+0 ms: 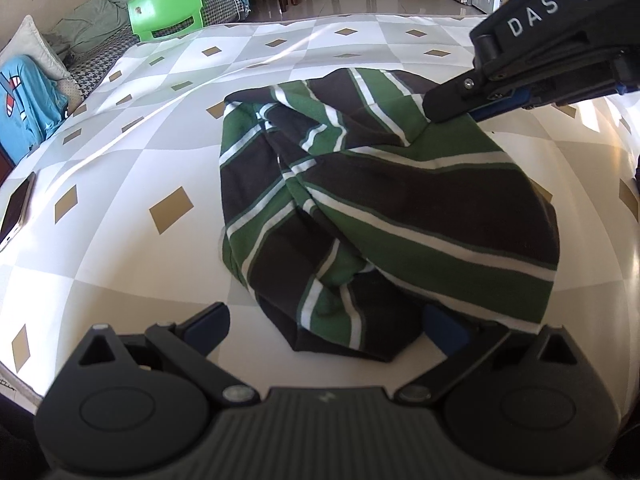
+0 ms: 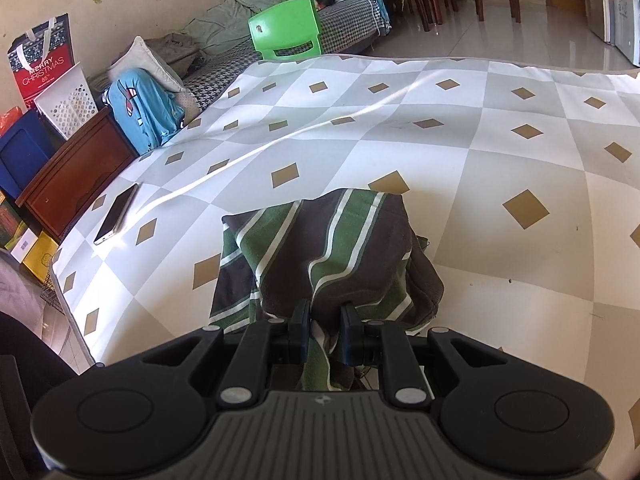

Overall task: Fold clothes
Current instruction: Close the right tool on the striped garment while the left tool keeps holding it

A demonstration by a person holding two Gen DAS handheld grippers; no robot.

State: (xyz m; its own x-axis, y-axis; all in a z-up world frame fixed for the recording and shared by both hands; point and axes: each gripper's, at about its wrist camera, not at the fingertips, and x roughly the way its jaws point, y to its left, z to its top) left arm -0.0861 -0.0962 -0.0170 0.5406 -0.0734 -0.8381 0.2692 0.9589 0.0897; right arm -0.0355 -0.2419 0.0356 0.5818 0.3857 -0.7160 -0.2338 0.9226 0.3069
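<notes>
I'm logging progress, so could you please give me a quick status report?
Left tongs open, at the near hem. Right tongs shut on striped garment, still crumpled, unfolded. Phone lies well clear to the left.

Item count, both views combined:

- Striped garments [image 1: 384,208]: one, green, dark and white, on the desk [image 1: 120,264].
- Tongs: two. The left tongs [image 1: 324,324] stand spread; the right tongs [image 2: 325,330] are clamped on the garment.
- Phones [image 2: 117,213]: one, on the desk near its left edge.
- Green plastic chairs [image 2: 288,28]: one, beyond the far edge.
- Blue printed garments [image 2: 144,108]: one counted on the sofa; others farther back cannot be told apart.
- Red Christmas bags [image 2: 40,60]: one.
- White perforated baskets [image 2: 68,100]: one.
</notes>
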